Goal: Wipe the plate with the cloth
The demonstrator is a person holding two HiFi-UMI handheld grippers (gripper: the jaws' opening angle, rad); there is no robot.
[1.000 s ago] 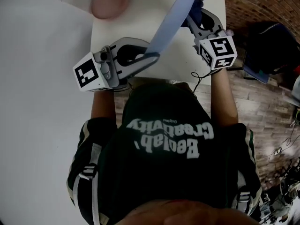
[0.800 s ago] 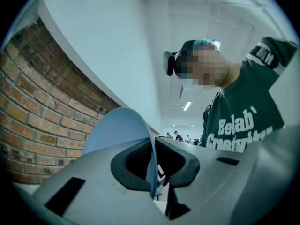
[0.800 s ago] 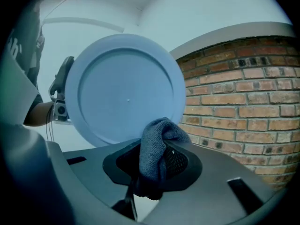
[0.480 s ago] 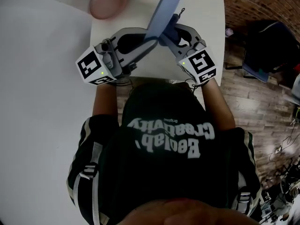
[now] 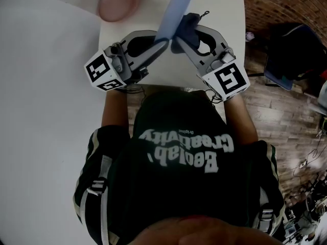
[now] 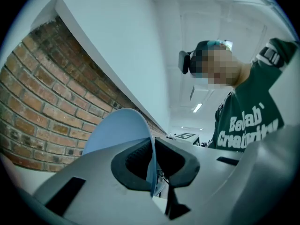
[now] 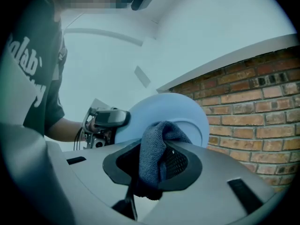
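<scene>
We are gripping the lower rim of the light blue plate point(image 6: 117, 130) with the left gripper point(image 6: 152, 159), its jaws closed on the thin edge. The plate is standing nearly upright above the white table point(image 5: 222, 14). Our right gripper point(image 7: 157, 162) is clamping a dark grey-blue cloth point(image 7: 153, 149), and the cloth is resting against the face of the plate. A pink bowl point(image 5: 118, 4) is sitting on the table, further to the left
</scene>
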